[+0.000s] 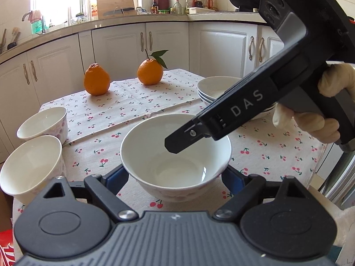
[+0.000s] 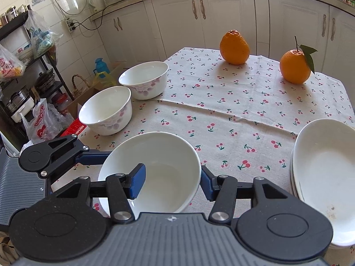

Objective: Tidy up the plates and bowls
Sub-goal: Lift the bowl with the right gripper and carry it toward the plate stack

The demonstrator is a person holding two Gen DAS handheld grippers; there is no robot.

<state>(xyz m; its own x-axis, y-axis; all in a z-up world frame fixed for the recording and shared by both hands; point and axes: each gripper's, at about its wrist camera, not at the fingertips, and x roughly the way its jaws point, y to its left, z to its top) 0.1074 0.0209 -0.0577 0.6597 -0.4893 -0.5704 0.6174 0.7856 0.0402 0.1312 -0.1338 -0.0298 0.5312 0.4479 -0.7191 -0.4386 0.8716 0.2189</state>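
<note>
A white bowl with pink flowers [image 1: 175, 155] stands on the cherry-print tablecloth [image 1: 137, 104] near the front edge. My left gripper [image 1: 175, 177] is open, its blue fingers on either side of the bowl's outside. My right gripper [image 2: 173, 181] is open over the same bowl [image 2: 155, 168], one blue finger [image 2: 138, 180] inside it, the other outside the right wall. In the left wrist view the right gripper's finger [image 1: 179, 143] reaches into the bowl from the right. Two more flowered bowls [image 2: 106, 110] [image 2: 144, 79] stand at the left. A stack of white plates [image 2: 324, 173] lies at the right.
Two oranges [image 2: 235, 47] [image 2: 295, 66] sit at the far side of the table. White kitchen cabinets [image 1: 166, 44] stand behind. A shelf with bags and pots [image 2: 20, 71] is left of the table.
</note>
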